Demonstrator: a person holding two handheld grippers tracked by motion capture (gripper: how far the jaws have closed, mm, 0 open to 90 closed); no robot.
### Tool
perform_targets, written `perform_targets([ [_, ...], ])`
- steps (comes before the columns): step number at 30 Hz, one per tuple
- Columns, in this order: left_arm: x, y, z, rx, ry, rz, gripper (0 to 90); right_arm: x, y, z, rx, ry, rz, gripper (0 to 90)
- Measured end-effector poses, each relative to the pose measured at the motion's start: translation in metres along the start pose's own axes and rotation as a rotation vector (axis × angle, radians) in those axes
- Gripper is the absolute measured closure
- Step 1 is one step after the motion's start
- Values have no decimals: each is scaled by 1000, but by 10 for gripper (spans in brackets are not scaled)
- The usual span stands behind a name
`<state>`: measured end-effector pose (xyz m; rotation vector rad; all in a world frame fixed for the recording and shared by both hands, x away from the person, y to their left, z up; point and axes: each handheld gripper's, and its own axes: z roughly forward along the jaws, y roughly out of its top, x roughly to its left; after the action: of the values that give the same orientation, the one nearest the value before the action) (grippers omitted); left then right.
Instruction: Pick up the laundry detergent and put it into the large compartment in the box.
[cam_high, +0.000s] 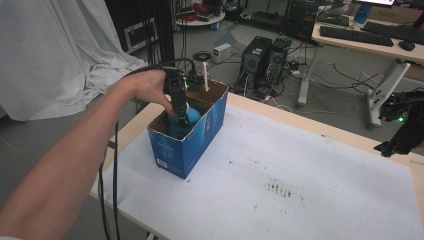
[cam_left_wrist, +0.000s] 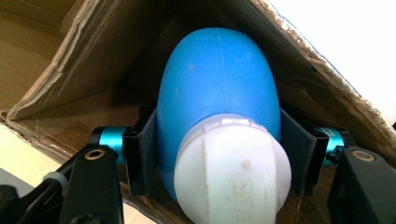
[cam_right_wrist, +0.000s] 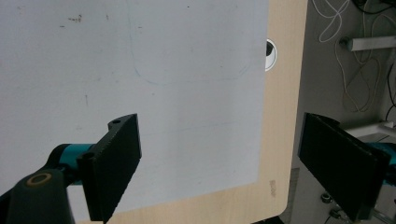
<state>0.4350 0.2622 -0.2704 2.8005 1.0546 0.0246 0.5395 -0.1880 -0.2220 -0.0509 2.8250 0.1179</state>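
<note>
On the white-covered table (cam_high: 300, 165), the blue cardboard box (cam_high: 200, 135) sits at ten o'clock. Inside it, the left gripper (cam_high: 181, 119) pinches a blue bottle (cam_left_wrist: 217, 88); releasing remains. The right gripper (cam_right_wrist: 219, 163), at three o'clock, gapes empty.

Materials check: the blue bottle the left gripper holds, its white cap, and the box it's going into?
Blue bottle: looks like smooth matte plastic, with a faint mould seam down its middle. White cap: likely plastic, slightly translucent, ribbed and embossed on top. Box: corrugated cardboard, brown and raw inside with frayed, torn edges, glossy blue print outside. The left gripper has its fingers pressed on the bottle's sides.
</note>
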Motion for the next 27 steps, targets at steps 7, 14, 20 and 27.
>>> perform_targets([
  [7, -2, 2, 0, 9, 8, 6, 378, 1, -1, -3, -10, -4, 4, 125],
  [14, -3, 2, 1, 11, 11, 1, 377, 1, -3, -5, -14, -5, 4, 125],
  [20, -3, 3, 1, 10, 23, 13, 352, 0, -2, -4, -11, -1, 6, 125],
  [27, -3, 5, -2, 0, 37, 16, 306, 1, -1, -2, -8, 1, 4, 125],
])
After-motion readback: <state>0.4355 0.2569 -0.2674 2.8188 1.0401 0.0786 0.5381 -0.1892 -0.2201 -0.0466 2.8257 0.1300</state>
